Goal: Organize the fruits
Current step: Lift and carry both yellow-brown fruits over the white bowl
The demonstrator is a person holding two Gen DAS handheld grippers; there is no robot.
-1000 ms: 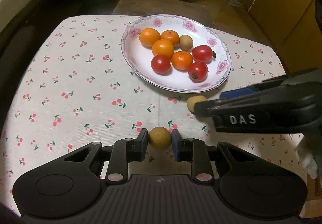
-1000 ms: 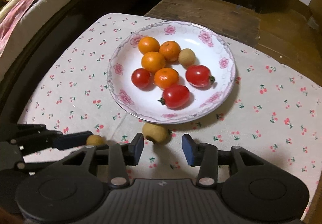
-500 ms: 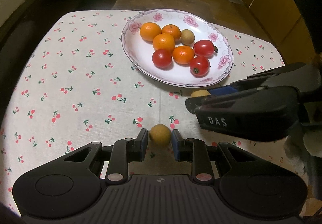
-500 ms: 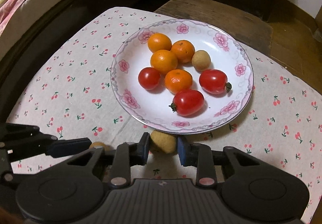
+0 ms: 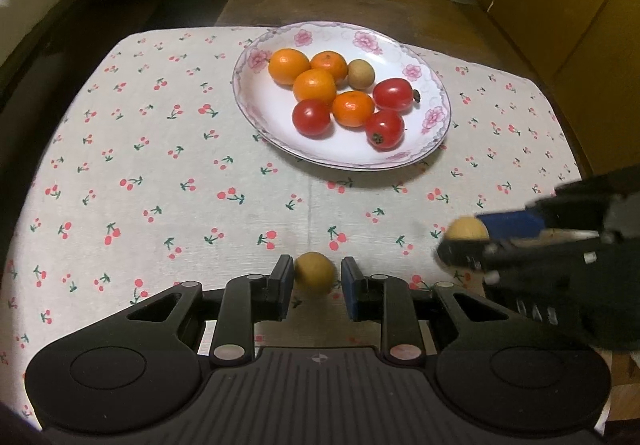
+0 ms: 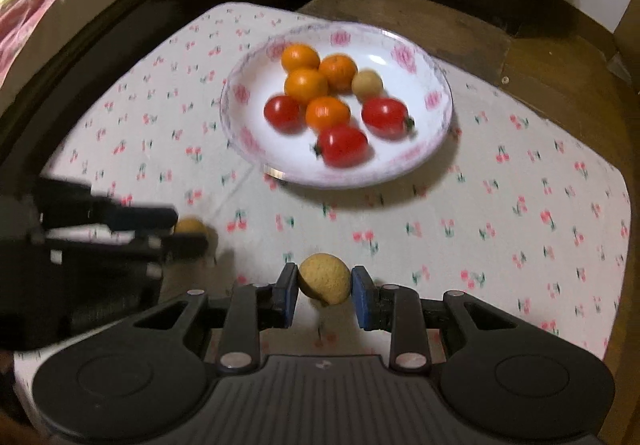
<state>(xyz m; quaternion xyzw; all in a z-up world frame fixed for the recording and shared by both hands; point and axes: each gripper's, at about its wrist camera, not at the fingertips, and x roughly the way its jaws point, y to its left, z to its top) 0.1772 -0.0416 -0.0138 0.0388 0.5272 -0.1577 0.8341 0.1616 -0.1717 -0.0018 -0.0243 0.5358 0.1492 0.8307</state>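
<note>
Gripping a tan round fruit [image 5: 314, 272] between its pads, the left claw [image 5: 314, 279] sits low over the cherry-print tabletop [image 5: 160, 173], near side of the plate [image 5: 438, 125].

Right wrist view: right claw [image 6: 325, 283] clamps a second tan fruit [image 6: 325, 279]; plate beyond.

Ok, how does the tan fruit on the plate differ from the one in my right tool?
The plate fruit lies inside the plate, beside an orange and a tomato; the held fruit is off the plate, over the cloth. The plate fruit is free; the held fruit is clamped by the right tool. Both are round and tan.
</note>
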